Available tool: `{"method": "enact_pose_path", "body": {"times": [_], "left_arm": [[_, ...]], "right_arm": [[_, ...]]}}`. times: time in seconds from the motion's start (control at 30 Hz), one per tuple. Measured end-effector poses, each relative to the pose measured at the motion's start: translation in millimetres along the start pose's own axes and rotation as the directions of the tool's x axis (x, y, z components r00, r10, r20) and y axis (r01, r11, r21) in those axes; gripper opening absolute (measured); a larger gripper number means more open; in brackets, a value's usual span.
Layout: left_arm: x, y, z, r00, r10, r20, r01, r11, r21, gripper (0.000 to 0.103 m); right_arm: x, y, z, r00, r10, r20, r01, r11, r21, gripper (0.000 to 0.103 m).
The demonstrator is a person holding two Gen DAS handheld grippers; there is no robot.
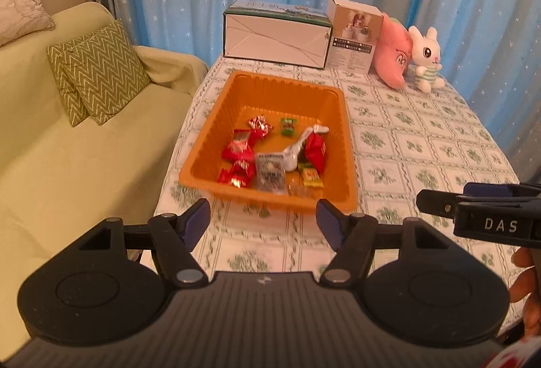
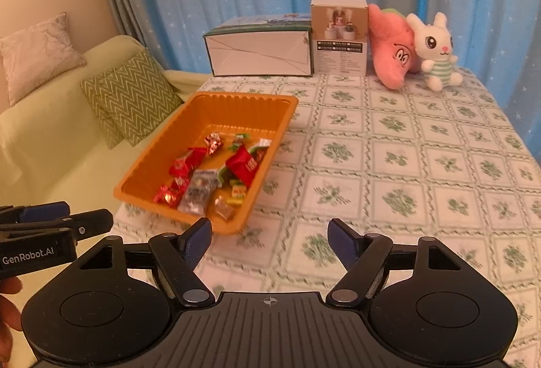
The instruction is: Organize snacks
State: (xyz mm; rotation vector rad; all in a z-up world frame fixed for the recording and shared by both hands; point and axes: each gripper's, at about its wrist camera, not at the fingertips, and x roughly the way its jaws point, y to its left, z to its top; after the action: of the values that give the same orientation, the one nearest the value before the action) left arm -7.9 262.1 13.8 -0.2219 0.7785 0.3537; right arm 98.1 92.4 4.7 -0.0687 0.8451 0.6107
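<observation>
- Left gripper (image 1: 263,219): jaws spread wide, nothing between the pads; it hangs above the near table edge, short of the tray.
- Right gripper (image 2: 269,241): jaws likewise wide and empty, over bare tablecloth (image 2: 422,171).
- Orange tray (image 1: 223,117): at 12 o'clock from the left gripper, at 11 o'clock from the right.
- Snacks (image 1: 274,158): red, silver, green and yellow wrapped pieces, all lying inside the tray, bunched toward its near end.
- No loose snack is visible on the cloth.
- Step in hand, as judged: sorting appears complete; both tools stand clear.
- Next move, if any: confirm nothing remains outside the tray, then keep both grippers clear of its rim.
</observation>
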Motion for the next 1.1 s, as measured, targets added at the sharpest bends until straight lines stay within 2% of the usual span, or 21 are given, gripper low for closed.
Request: {"method": "enact_pose_path", "body": {"times": [0.2,0.57,1.1], "left_arm": [[-19.8,-11.2,-14.9,1.0,0.002,-0.016,-0.002,1.0,-0.003,0.065],[-44.6,-36.4,-32.4,1.0,0.003,-0.027,-0.002,0.999,0.033,0.065],[-51.3,-49.1,-41.8,1.0,0.001,-0.019,0.001,0.998,0.065,0.066]], "right_arm": [[-24.6,-4.2,-17.2,0.999,-0.039,0.015,0.039,0.999,-0.028,0.075],[-56.7,-6.0,-43.4,0.999,-0.032,0.001,0.032,0.999,-0.021,0.075],[-73.7,-12.3,-55.8,0.999,-0.039,-0.012,0.039,0.999,0.0,0.075]]}}
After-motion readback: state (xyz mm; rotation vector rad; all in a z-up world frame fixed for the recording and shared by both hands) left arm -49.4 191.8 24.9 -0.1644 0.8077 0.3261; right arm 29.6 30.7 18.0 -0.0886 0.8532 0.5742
